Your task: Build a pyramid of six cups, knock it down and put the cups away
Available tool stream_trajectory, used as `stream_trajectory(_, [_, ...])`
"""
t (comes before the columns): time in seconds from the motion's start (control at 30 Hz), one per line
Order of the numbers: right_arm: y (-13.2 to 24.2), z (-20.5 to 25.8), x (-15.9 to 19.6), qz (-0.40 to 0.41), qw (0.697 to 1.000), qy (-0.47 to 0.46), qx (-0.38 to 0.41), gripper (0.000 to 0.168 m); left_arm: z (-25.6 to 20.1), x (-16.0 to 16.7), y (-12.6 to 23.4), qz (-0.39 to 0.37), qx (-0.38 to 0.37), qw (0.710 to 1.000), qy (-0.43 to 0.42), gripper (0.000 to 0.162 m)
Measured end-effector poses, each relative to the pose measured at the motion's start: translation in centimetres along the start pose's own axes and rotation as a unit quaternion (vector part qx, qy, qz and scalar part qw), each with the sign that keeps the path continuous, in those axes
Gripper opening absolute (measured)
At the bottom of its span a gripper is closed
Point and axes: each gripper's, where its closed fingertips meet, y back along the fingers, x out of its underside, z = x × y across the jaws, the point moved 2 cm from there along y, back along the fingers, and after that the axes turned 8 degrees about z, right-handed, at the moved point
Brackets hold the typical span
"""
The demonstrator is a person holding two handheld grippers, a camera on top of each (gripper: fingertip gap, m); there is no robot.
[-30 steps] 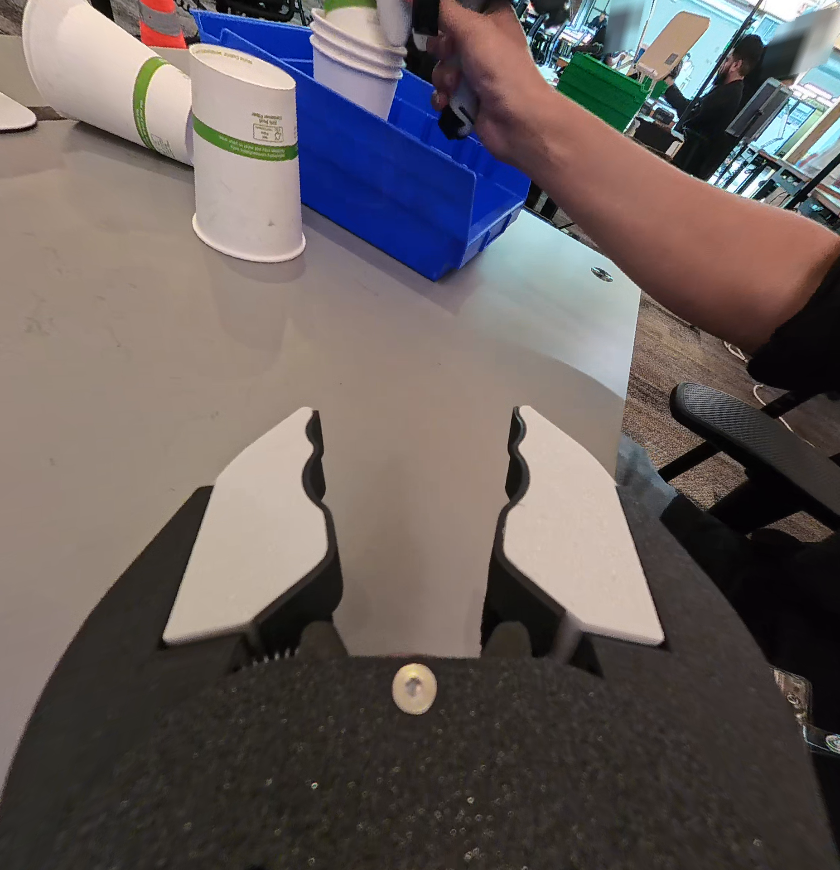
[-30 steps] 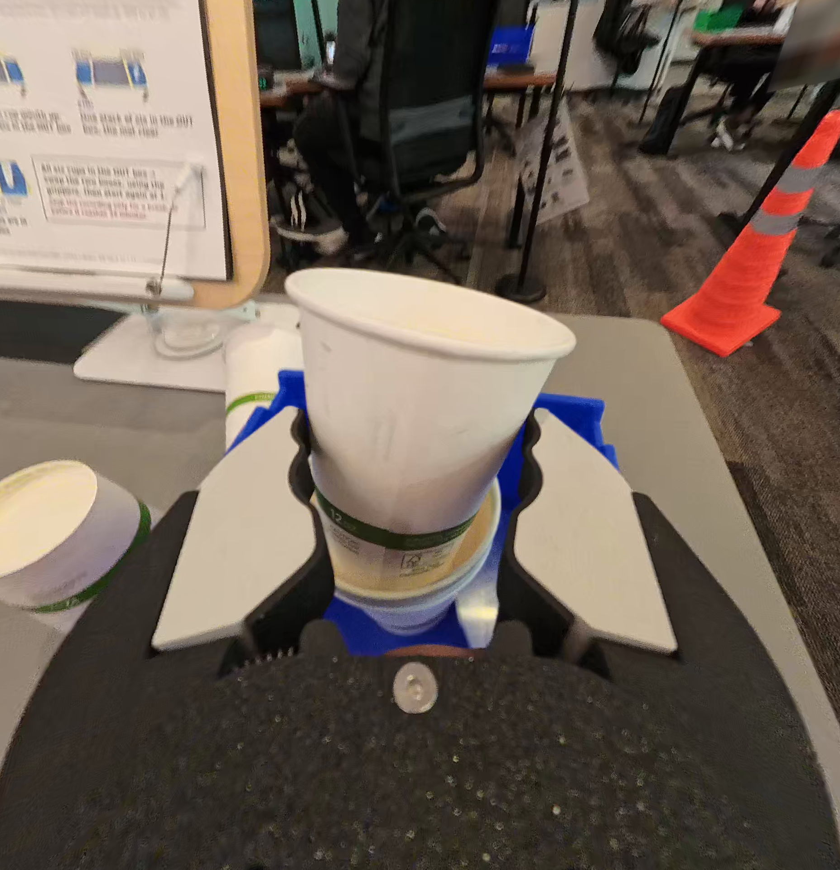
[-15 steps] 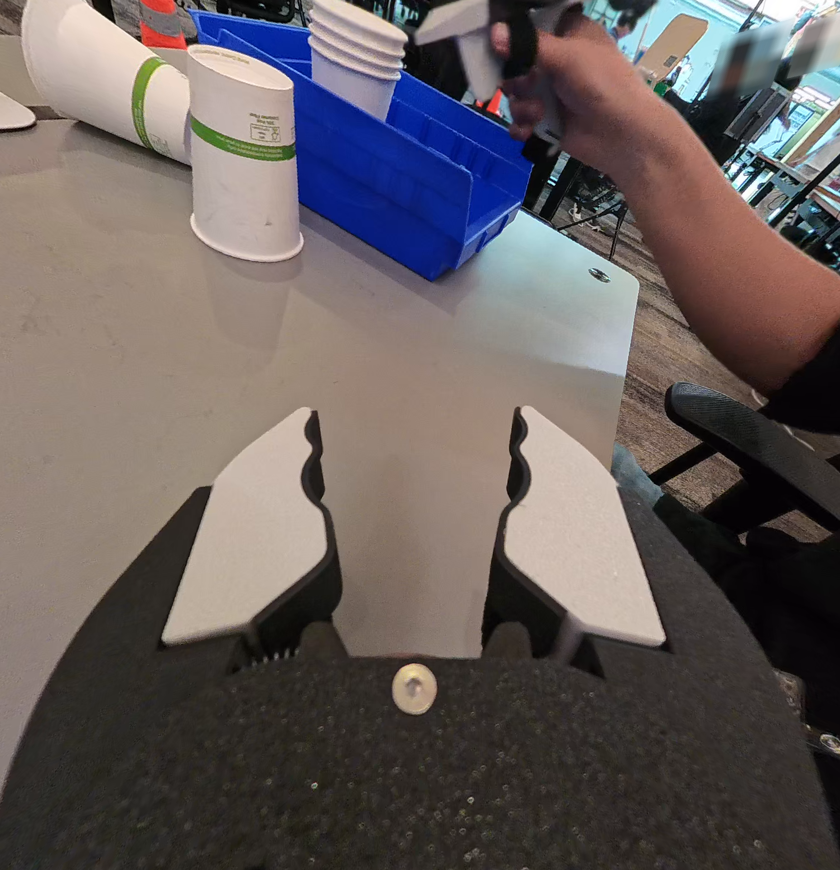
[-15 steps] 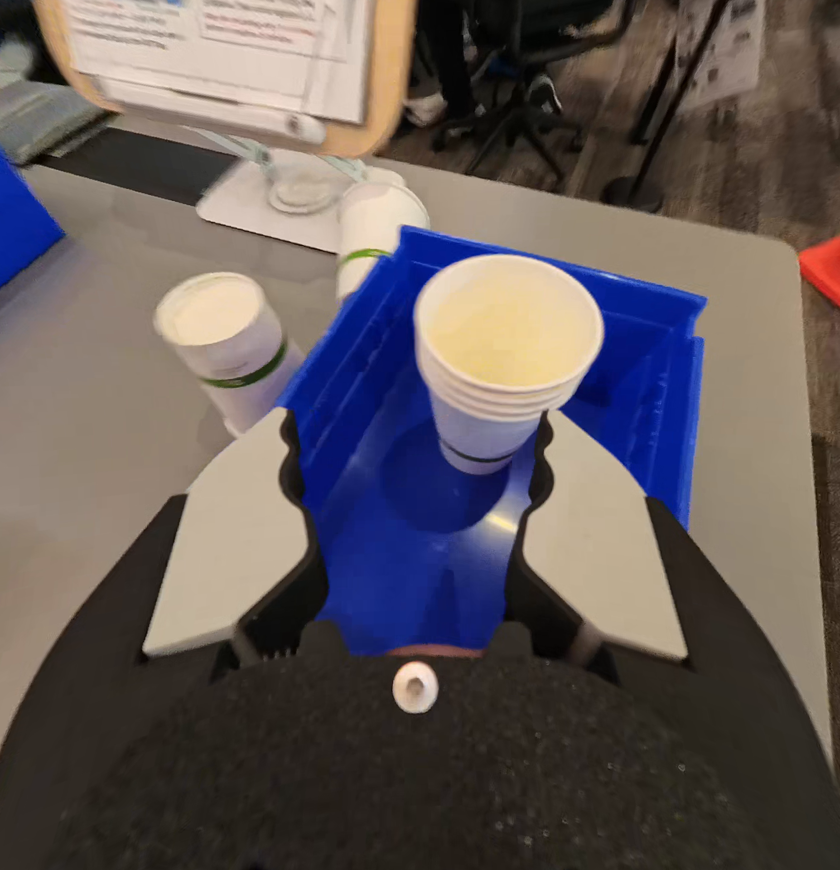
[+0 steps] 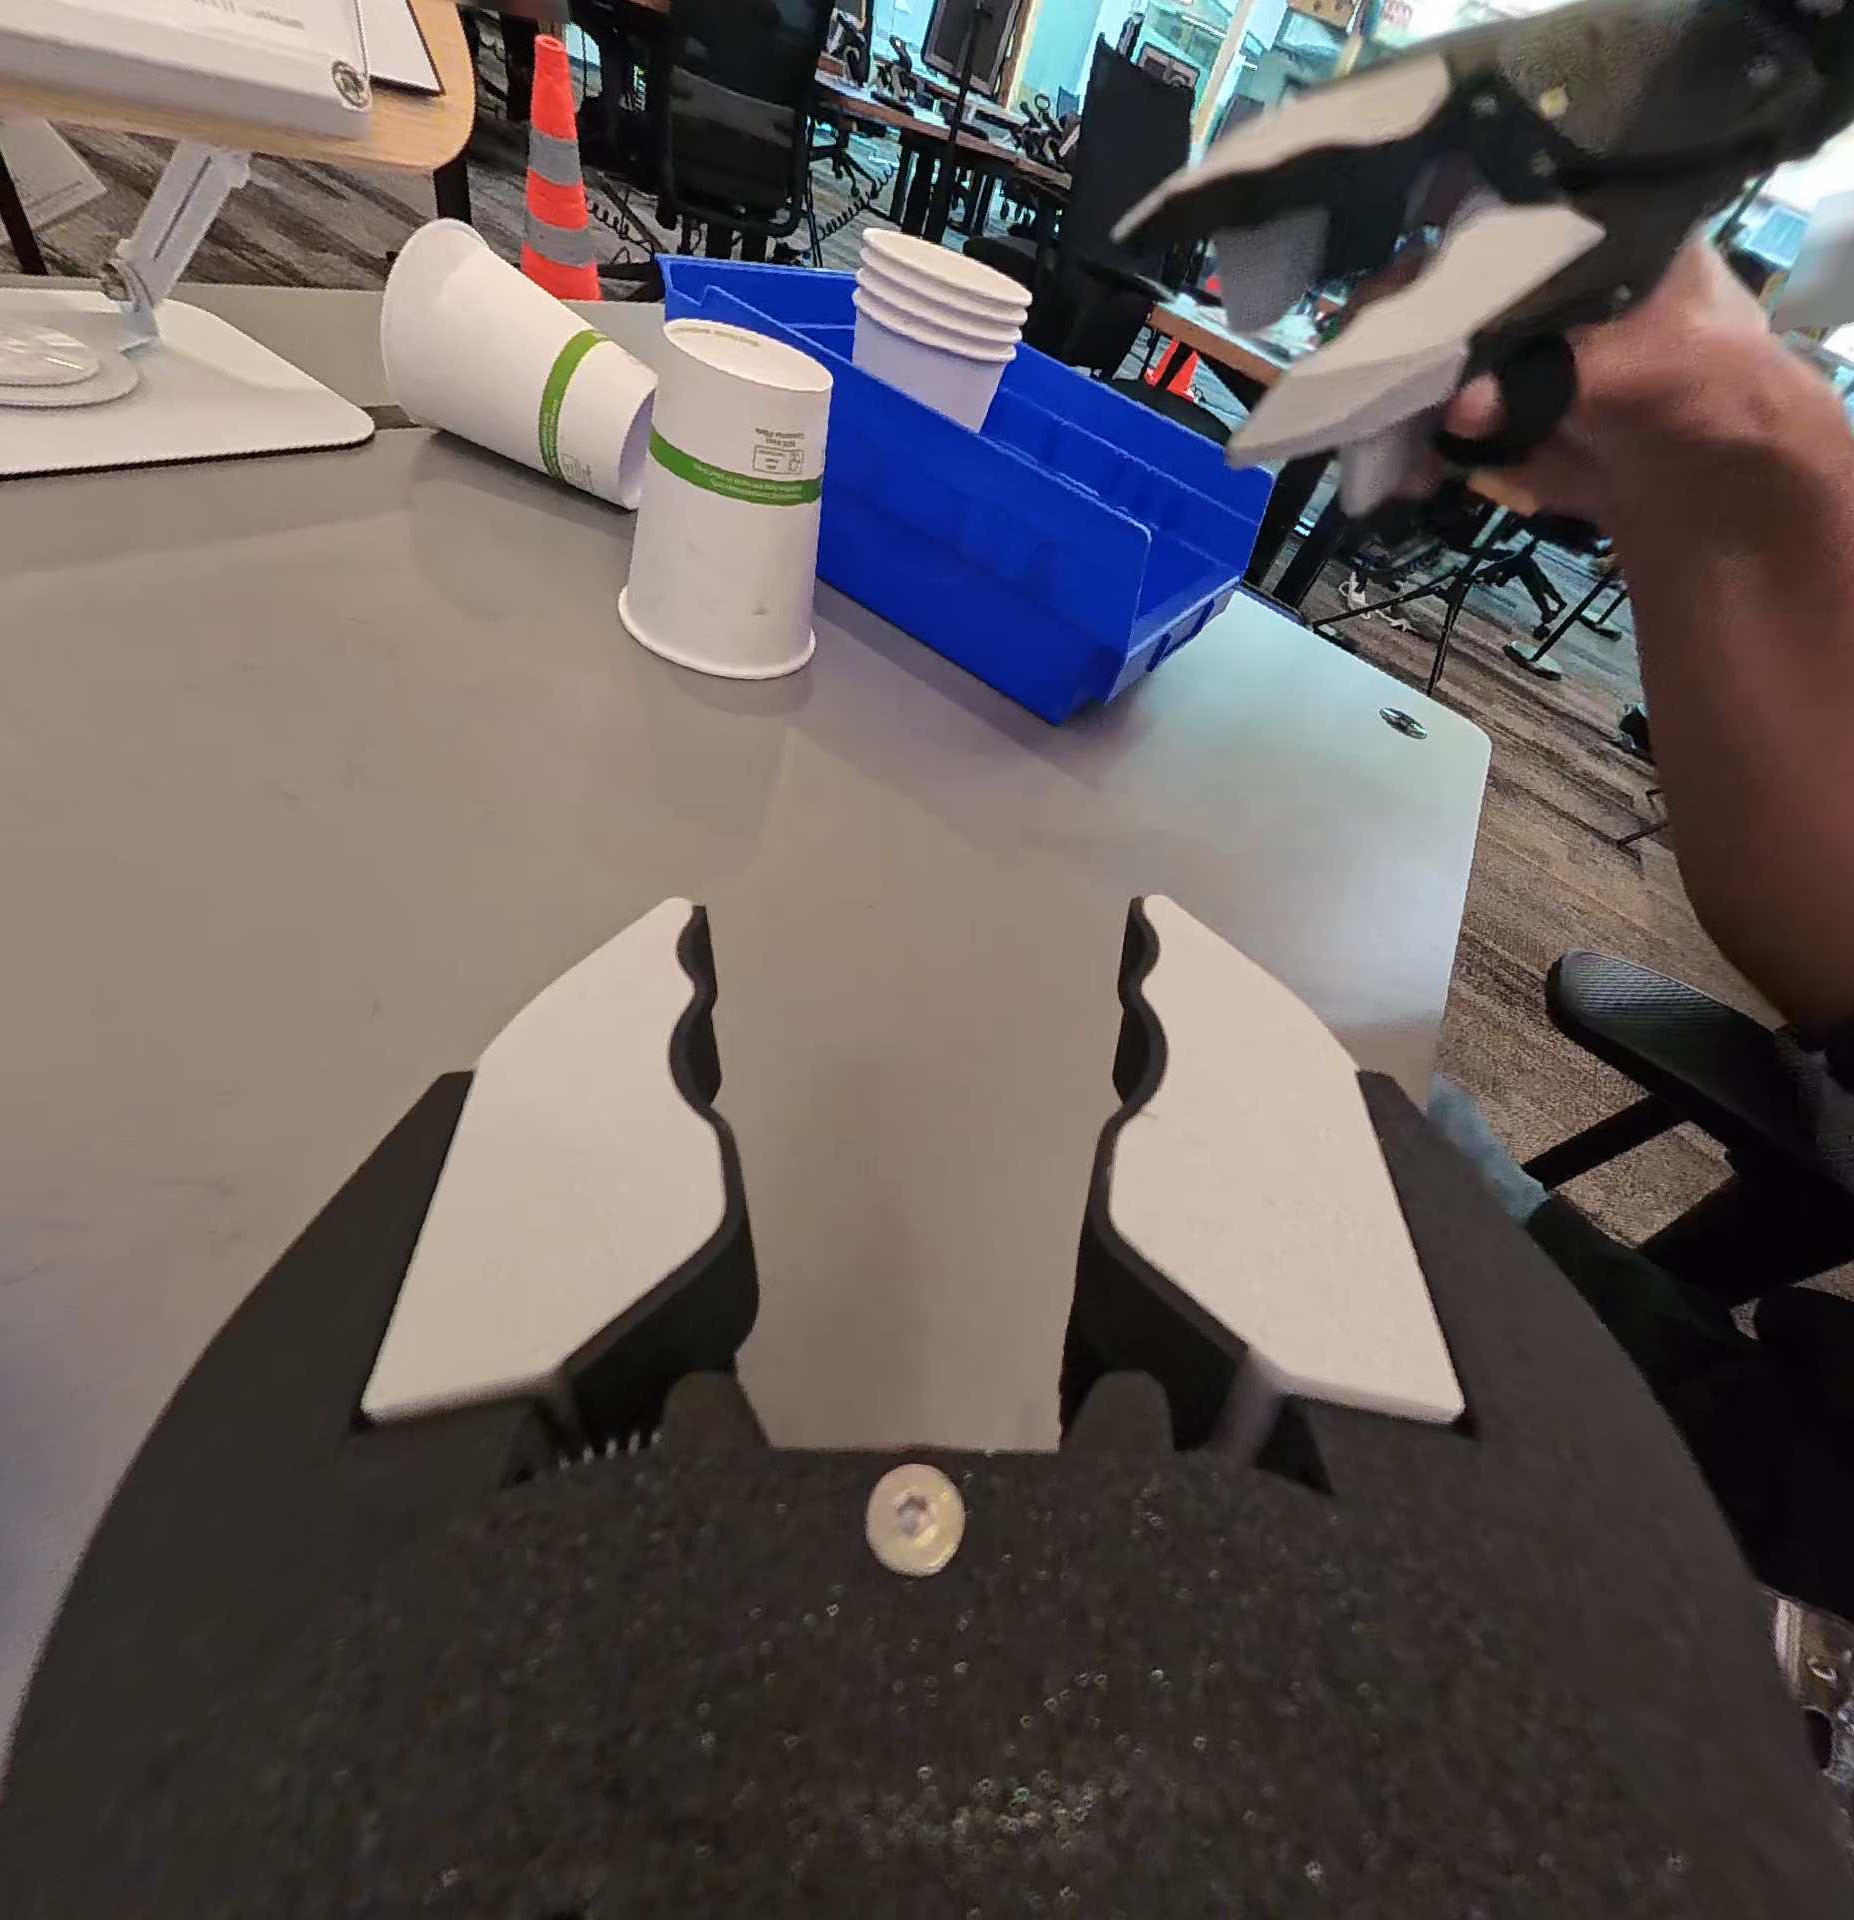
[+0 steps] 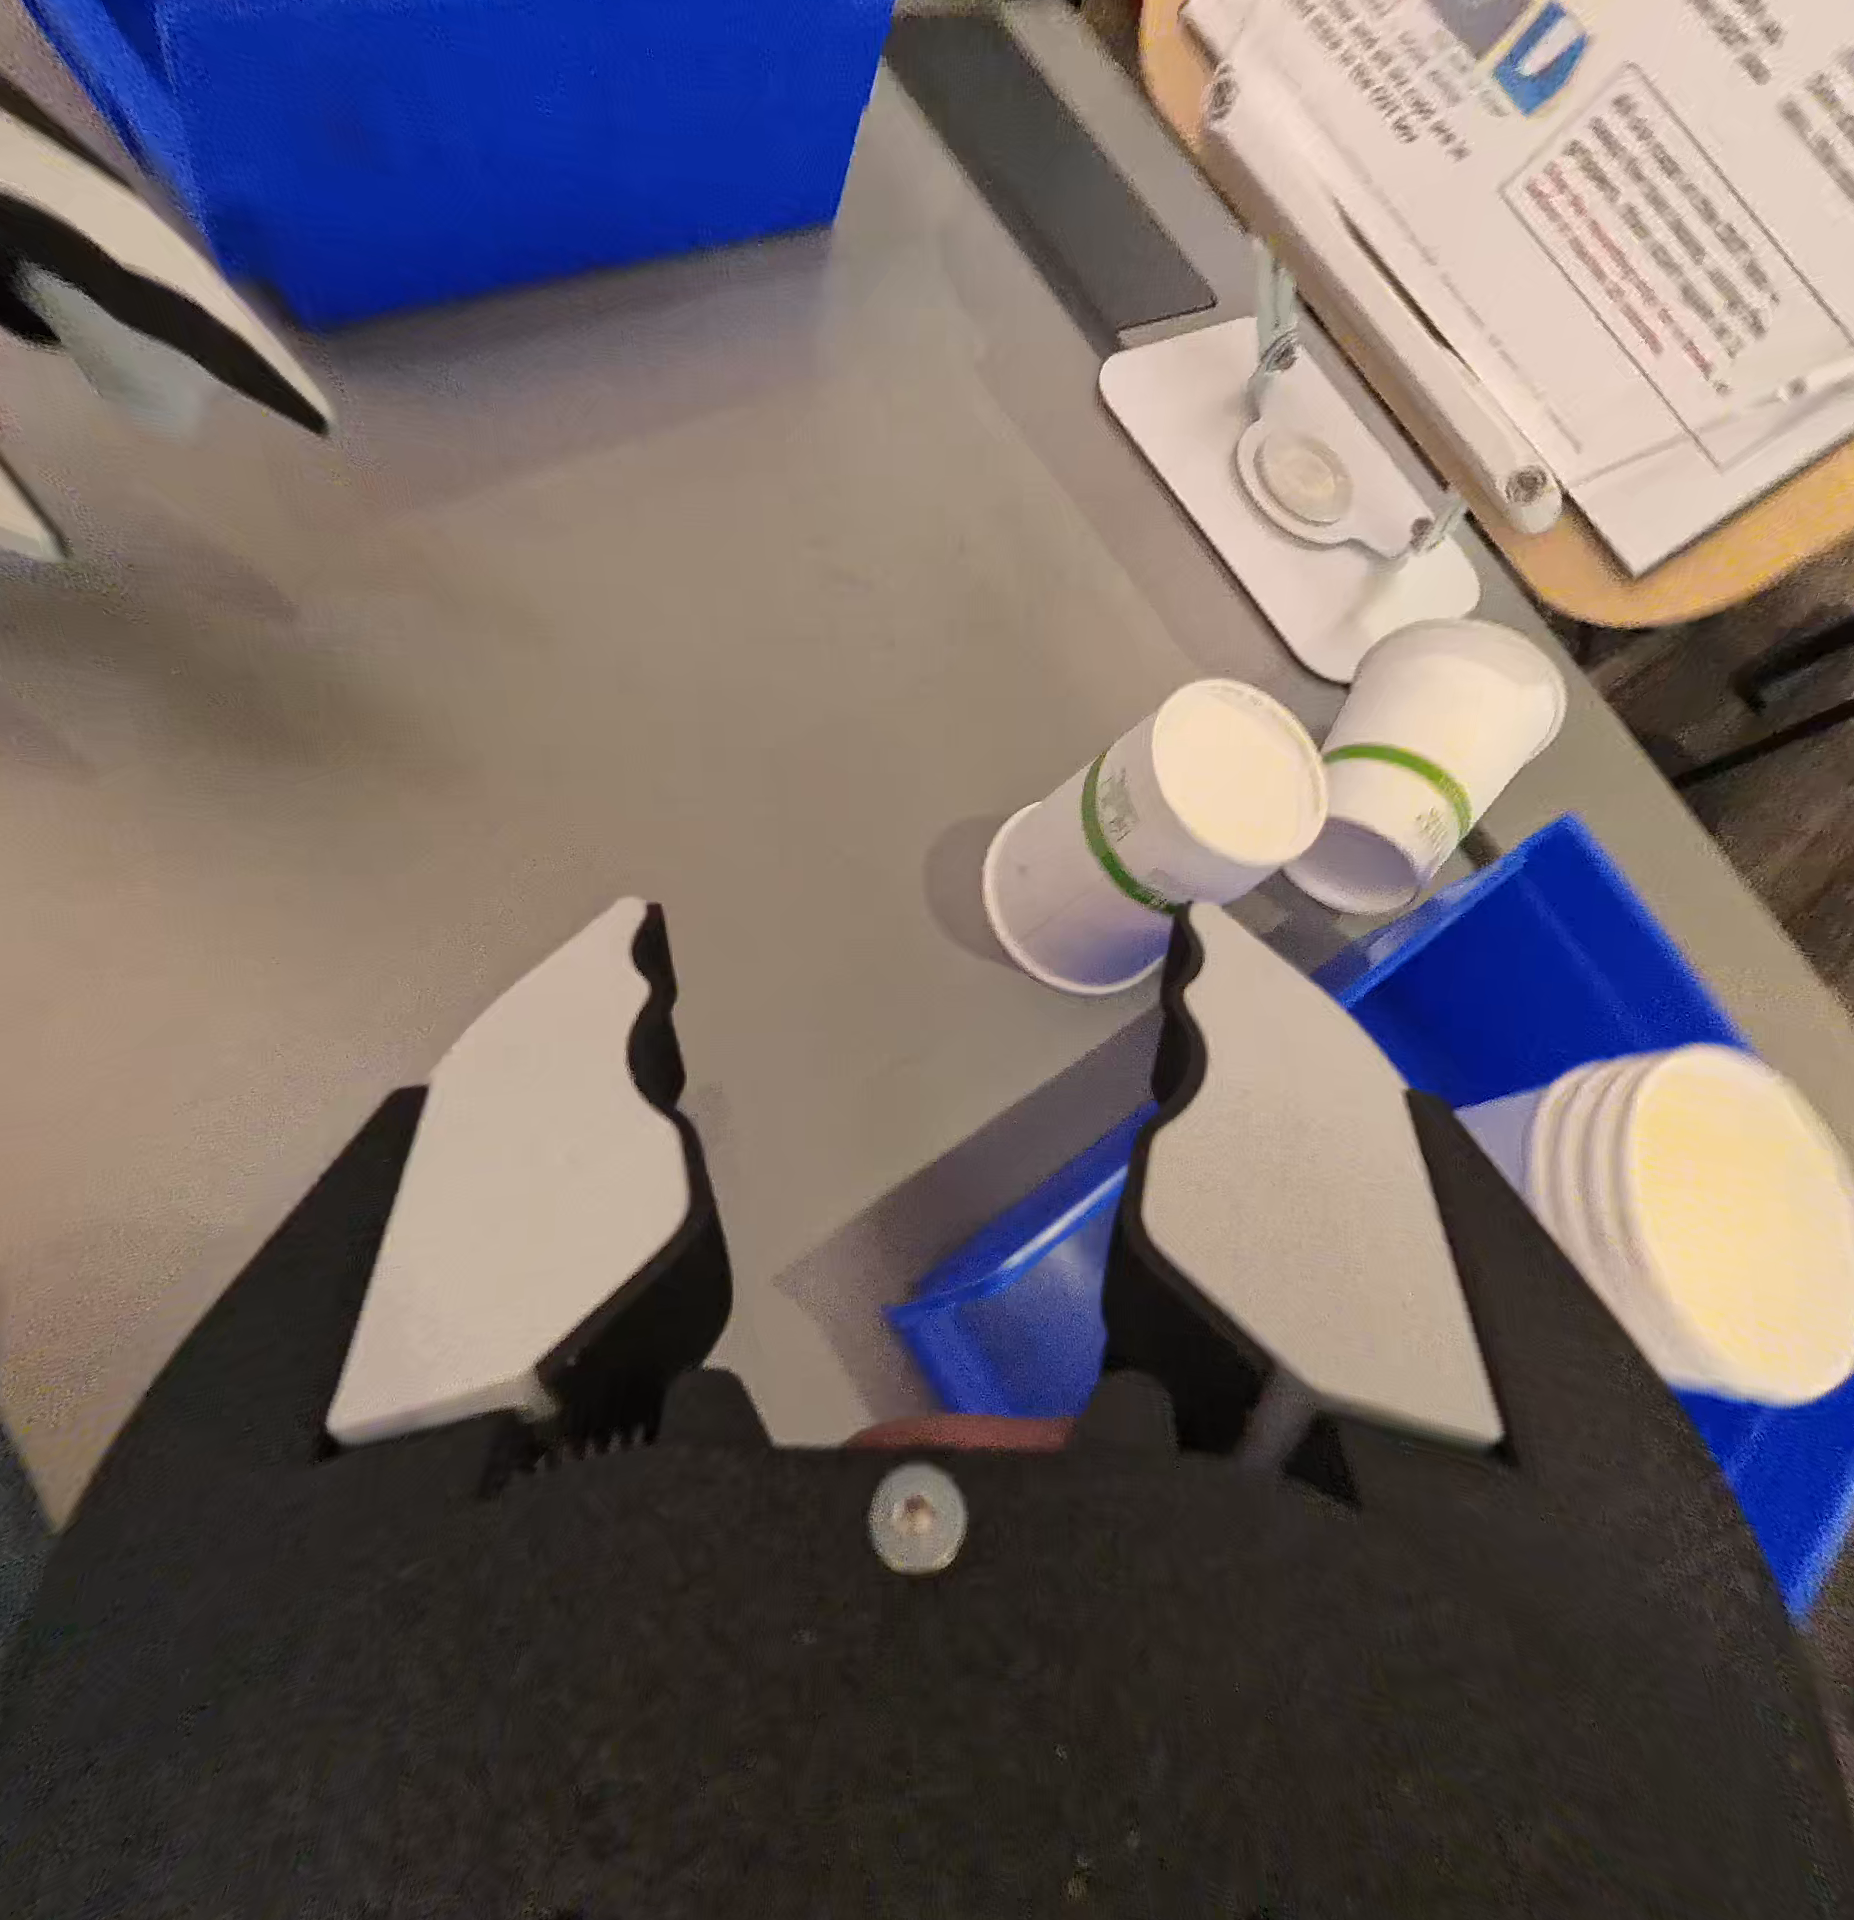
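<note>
Both tongs apart, empty: left gripper (image 5: 915, 1023), right gripper (image 6: 912, 1029); nested white paper cups (image 5: 938, 324) upright in glossy blue plastic bin (image 5: 1016, 540); two tapered green-banded cups (image 6: 1141, 831) outside on smooth grey table (image 5: 279, 779).

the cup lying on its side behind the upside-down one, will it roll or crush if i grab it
The cup lying on its side is tapered, so a push would likely roll it in a curve. It looks like thin paper, so probably light and easily dented near the open rim. It touches the upside-down cup, which may shift.
</note>
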Motion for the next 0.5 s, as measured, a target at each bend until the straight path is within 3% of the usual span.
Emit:
stream_trajectory(0.23, [-7.1, -6.3, -2.8, 0.158, 0.971, 0.149, -0.102, 0.089, -0.4, 0.6, -0.7, 0.02, 0.006, 1.0, -0.013, 0.075])
stream_trajectory(0.4, [-12.2, -8.9, 0.0, 0.291, 0.927, 0.184, -0.149, 0.098, -0.6, 1.1, -0.9, 0.03, 0.011, 0.999, -0.012, 0.075])
stream_trajectory(0.5, [-13.9, -8.8, 0.8, 0.307, 0.919, 0.172, -0.178, 0.096, -0.6, 1.3, -0.8, 0.032, 0.009, 0.999, -0.016, 0.075])
